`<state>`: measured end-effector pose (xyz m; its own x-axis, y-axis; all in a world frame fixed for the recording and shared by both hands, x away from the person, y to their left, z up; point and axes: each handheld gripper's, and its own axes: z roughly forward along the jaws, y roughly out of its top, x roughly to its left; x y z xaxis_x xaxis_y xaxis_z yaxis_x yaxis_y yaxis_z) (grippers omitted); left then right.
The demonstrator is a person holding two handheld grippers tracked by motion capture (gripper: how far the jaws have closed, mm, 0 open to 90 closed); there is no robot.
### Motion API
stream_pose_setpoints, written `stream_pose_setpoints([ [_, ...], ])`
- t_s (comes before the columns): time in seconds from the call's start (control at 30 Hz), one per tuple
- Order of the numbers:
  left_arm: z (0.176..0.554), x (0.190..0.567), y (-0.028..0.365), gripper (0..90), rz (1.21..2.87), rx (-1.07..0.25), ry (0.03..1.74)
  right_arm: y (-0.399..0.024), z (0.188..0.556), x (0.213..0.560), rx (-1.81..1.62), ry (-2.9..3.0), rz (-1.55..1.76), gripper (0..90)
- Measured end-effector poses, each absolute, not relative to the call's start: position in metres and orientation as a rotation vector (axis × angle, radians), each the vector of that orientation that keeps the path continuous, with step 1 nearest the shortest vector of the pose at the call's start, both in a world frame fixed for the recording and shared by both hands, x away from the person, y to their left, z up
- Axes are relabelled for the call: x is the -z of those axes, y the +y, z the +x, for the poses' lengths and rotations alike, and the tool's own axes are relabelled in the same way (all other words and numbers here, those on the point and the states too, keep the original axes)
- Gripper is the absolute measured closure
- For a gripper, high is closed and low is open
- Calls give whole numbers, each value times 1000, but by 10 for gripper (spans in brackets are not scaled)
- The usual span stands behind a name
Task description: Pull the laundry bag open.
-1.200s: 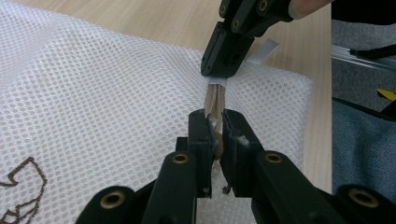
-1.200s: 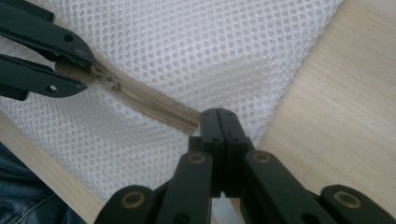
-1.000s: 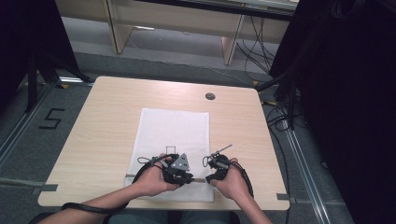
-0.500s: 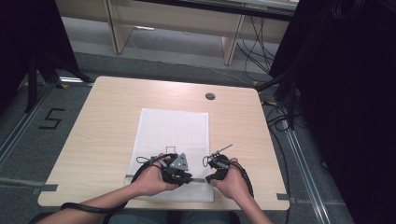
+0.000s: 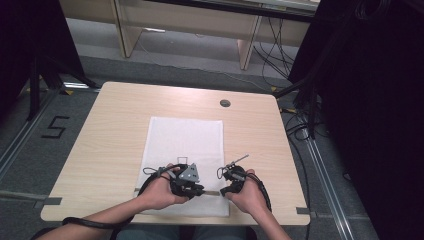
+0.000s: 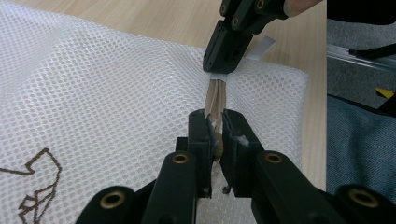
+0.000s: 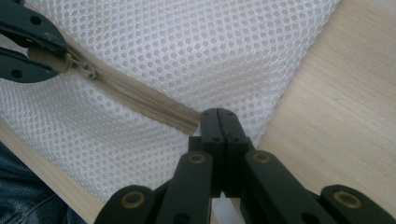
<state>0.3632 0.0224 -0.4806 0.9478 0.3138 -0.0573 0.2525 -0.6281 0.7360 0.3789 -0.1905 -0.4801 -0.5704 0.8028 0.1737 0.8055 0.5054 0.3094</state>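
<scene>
A white mesh bag lies flat on the wooden table, with a beige zipper along its near edge. My left gripper is shut on the zipper's slider, which sits pinched between its jaws. Opposite it, my right gripper is shut on the zipper's end at the bag's corner, where a white tab sticks out. In the high view the left gripper and right gripper face each other at the bag's near edge, a short stretch of zipper between them.
The table's near edge runs just under both hands. A round cable hole sits at the back of the table. Dark equipment and cables stand to the right, and wooden furniture legs stand behind.
</scene>
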Motion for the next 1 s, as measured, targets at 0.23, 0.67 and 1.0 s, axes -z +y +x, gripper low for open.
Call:
stream_pose_setpoints([
  [0.23,362,480,30,819,2253,-87,428,-191,379,481,570,-2714,-1448,900],
  [0.67,361,479,31,819,2256,-88,430,-191,379,481,571,-2717,-1452,900],
  [1.0,359,478,37,819,2248,-93,432,-191,379,480,569,-2719,-1451,900],
])
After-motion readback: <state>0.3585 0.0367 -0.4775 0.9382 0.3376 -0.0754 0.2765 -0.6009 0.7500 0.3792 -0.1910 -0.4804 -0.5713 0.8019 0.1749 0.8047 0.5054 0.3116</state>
